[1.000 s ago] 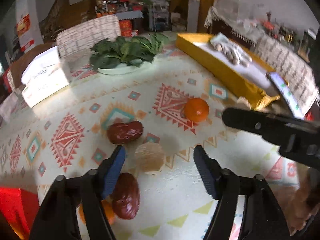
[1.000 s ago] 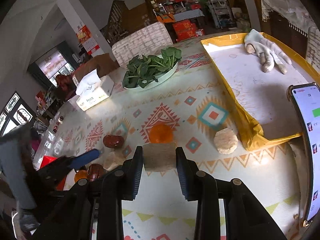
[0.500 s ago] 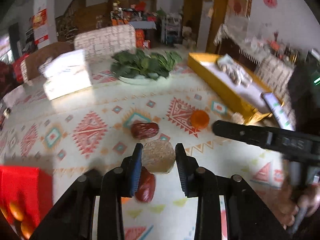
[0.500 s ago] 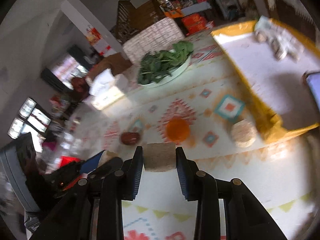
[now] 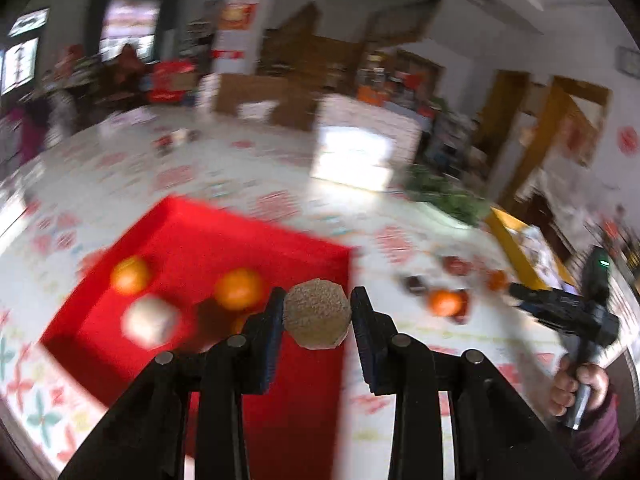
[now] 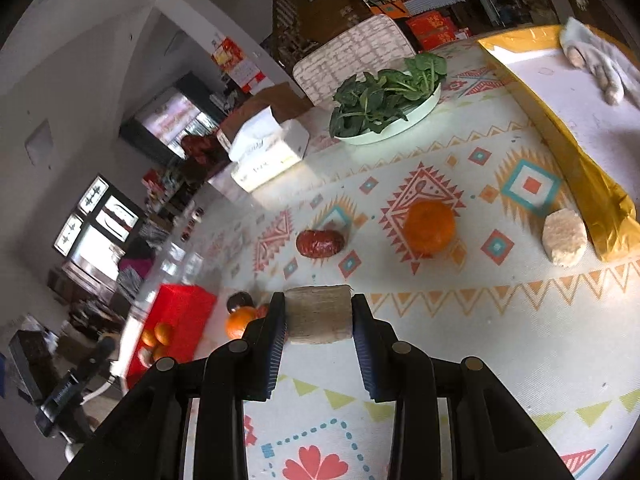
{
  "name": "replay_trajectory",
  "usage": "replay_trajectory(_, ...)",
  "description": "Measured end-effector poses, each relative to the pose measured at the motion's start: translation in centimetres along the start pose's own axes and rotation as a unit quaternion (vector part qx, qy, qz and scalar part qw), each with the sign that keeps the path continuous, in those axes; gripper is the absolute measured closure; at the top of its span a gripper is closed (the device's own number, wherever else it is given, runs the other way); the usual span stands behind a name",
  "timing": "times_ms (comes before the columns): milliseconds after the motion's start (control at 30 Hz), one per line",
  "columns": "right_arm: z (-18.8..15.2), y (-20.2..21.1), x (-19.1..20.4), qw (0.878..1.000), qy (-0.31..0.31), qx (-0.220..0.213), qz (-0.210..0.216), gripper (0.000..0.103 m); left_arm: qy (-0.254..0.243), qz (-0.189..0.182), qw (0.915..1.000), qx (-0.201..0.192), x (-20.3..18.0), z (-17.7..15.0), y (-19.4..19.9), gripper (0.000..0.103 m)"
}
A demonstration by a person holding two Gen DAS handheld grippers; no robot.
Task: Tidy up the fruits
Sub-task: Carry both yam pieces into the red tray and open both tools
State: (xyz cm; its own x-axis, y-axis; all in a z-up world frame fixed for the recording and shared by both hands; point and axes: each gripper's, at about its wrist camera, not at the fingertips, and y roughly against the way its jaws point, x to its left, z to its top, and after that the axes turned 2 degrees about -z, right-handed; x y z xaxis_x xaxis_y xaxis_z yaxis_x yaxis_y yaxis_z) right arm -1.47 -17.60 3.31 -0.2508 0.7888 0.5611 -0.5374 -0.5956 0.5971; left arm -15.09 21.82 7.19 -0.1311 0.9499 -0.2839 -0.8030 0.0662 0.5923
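Above red box: left gripper clamps grainy faceted cake.

Inside the red tray two oranges and a pale piece crowd the near half — its far half lies bare. Patterned surface ahead of the right gripper is open — an orange and a red date sit farther on.

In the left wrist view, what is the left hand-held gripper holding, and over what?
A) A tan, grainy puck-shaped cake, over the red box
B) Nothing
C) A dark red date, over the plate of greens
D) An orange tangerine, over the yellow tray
A: the left hand-held gripper is shut on the tan, grainy puck-shaped cake, over the red box that already holds orange tangerines.
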Motion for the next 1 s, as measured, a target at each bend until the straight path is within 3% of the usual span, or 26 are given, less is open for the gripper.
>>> replay_trajectory(167, -0.5, -0.3, 2.9, 0.999, 0.026, -0.007, -0.032, 0.068, 0.025, 0.042, 0.9986, 0.019, 4.2, -1.0, 0.4, 0.071)
replay_trajectory(400, -2.4, -3.6, 12.4, 0.994, 0.102, 0.042, 0.010, 0.068, 0.015, 0.008, 0.9985, 0.053, 4.1, -3.1, -0.3, 0.071)
replay_trajectory(567, -4.6, -8.2, 19.9, 0.981, 0.170, 0.088, 0.028, 0.068, 0.015, 0.022, 0.9982, 0.053, 4.5, -3.7, -0.5, 0.071)
replay_trajectory(633, -5.3, -9.9, 22.3, 0.976, 0.195, 0.096, 0.026, 0.068, 0.015, 0.021, 0.9986, 0.047, 4.8, -3.7, 0.0, 0.065)
replay_trajectory(700, -5.9, -11.4, 23.6, 0.971, 0.214, 0.102, 0.013, 0.068, 0.014, 0.016, 0.9990, 0.040, 5.1, -3.6, 0.5, 0.049)
replay_trajectory(867, -7.8, -14.1, 26.0, 0.960, 0.257, 0.109, -0.022, 0.068, 0.027, 0.008, 0.9994, 0.020, 6.6, -3.0, 2.2, 0.045)
replay_trajectory(1000, -7.8, -15.0, 25.8, 0.961, 0.255, 0.105, -0.033, 0.067, 0.050, 0.008, 0.9987, 0.007, 7.9, -2.7, 3.0, 0.042)
